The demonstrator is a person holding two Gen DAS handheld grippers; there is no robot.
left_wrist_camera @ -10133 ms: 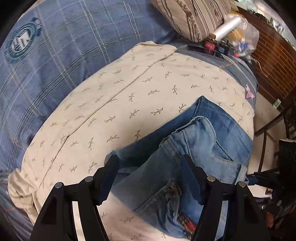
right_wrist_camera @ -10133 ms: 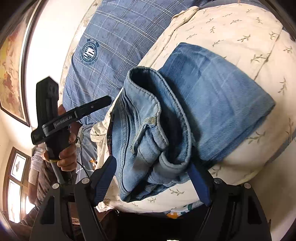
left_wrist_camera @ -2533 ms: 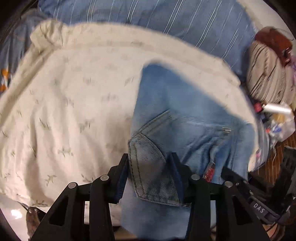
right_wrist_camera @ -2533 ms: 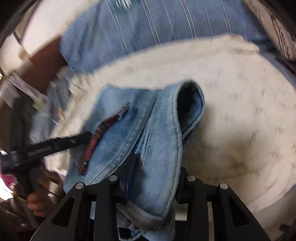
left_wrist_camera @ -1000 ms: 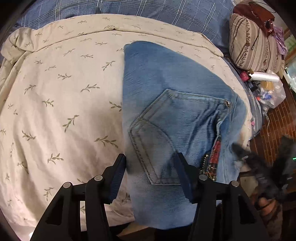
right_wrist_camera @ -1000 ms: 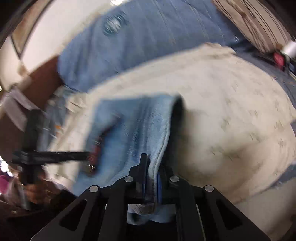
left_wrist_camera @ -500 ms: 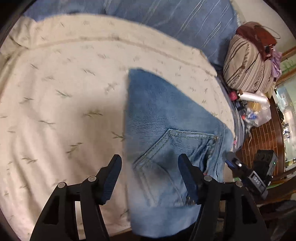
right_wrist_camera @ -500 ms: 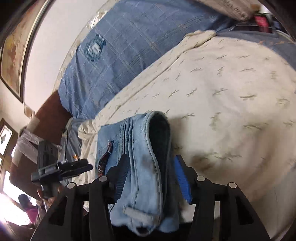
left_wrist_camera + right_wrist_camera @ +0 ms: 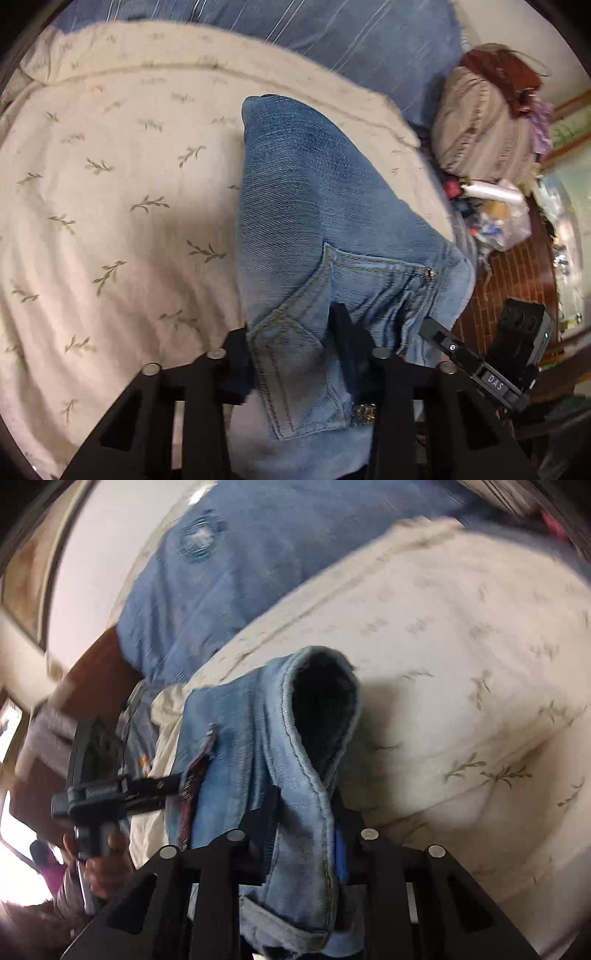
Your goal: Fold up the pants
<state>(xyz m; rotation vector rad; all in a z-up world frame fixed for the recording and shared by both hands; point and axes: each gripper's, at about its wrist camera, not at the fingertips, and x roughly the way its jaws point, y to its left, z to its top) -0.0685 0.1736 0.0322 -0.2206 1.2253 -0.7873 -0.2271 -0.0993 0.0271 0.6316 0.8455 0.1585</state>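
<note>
Folded blue denim pants (image 9: 317, 206) lie on cream leaf-print bedspread (image 9: 110, 221). My left gripper (image 9: 291, 354) pinches pocket edge. My right gripper (image 9: 303, 834) pinches thick hem. Denim soft, heavy, floppy; grab thick edges.

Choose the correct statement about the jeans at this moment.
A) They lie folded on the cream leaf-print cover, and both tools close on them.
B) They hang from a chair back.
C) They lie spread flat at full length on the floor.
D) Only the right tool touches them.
A: the jeans lie folded on the leaf-print cover, with the left tool pinching the pocket area and the right tool pinching the denim edge.
</note>
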